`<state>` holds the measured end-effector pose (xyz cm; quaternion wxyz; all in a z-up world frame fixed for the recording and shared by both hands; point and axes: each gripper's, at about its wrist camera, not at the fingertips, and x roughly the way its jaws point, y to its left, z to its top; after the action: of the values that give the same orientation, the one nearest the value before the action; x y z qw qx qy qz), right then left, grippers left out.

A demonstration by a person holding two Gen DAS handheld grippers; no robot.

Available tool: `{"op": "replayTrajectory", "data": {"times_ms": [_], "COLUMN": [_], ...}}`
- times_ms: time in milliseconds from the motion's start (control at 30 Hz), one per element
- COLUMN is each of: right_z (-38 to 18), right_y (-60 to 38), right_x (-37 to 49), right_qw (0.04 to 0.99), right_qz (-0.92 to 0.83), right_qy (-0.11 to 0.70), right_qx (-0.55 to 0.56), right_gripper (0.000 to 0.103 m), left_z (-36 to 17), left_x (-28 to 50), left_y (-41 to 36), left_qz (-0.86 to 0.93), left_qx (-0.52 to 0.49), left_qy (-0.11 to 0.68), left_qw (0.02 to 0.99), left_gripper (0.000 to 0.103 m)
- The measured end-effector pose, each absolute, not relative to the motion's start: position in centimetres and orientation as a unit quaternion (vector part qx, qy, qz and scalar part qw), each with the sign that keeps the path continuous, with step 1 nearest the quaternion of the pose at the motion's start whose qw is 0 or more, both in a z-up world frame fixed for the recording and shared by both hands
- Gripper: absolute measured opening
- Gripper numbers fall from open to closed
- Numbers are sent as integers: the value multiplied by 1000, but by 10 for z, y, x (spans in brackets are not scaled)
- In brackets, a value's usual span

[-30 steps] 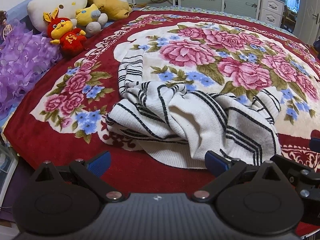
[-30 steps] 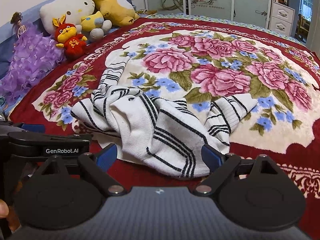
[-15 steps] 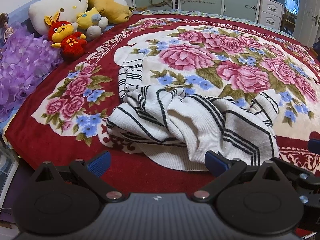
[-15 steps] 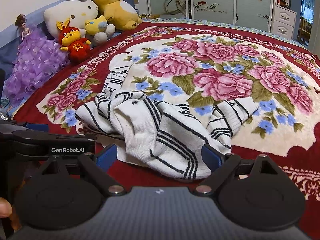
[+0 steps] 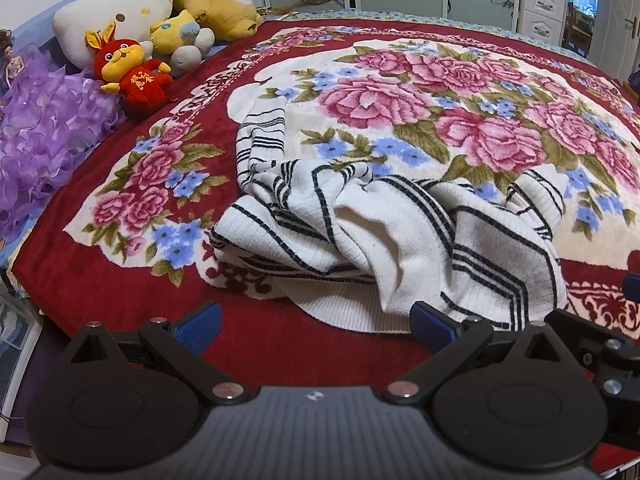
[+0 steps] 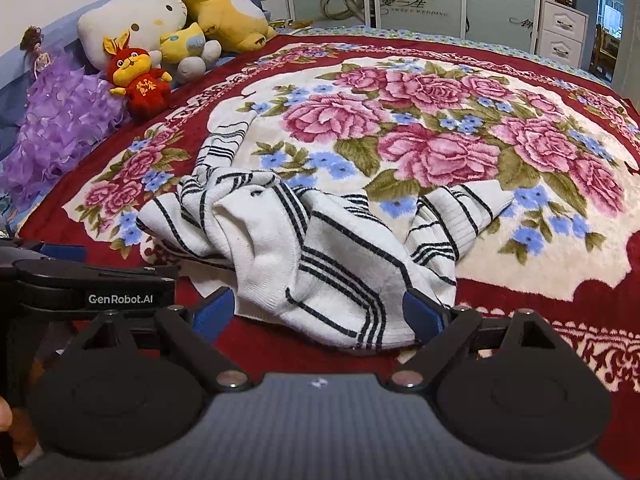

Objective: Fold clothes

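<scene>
White ribbed knit, the striped sweater (image 5: pixel 400 236) lies crumpled, soft and floppy; I judge its near hem best for my left gripper (image 5: pixel 316 320) and right gripper (image 6: pixel 320 312), both spread apart and empty.

White knit sweater (image 5: pixel 400 240) with thin black stripes, crumpled in heap, unfolded, sleeves sprawled out, near front edge of bed.

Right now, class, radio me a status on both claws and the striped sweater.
Left claw open, empty. Right claw open, empty. Striped sweater crumpled on floral blanket, unfolded. Nothing blocking; plush toys far off.
</scene>
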<state>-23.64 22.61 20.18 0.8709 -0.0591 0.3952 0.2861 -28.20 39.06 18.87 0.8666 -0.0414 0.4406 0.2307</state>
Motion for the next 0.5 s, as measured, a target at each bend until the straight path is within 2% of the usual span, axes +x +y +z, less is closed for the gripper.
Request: {"op": "replayTrajectory", "data": {"times_ms": [500], "right_z": [183], "right_y": [227], "right_x": [-223], "right_qw": [866], "right_qz": [267], "right_qy": [416], "right_qx": [-74], "right_gripper": [90], "left_z": [166], "left_x": [-271], "left_y": [389], "left_qz": [233], "left_qx": [-32], "left_qy": [467], "left_qw": [853], "left_gripper": [103]}}
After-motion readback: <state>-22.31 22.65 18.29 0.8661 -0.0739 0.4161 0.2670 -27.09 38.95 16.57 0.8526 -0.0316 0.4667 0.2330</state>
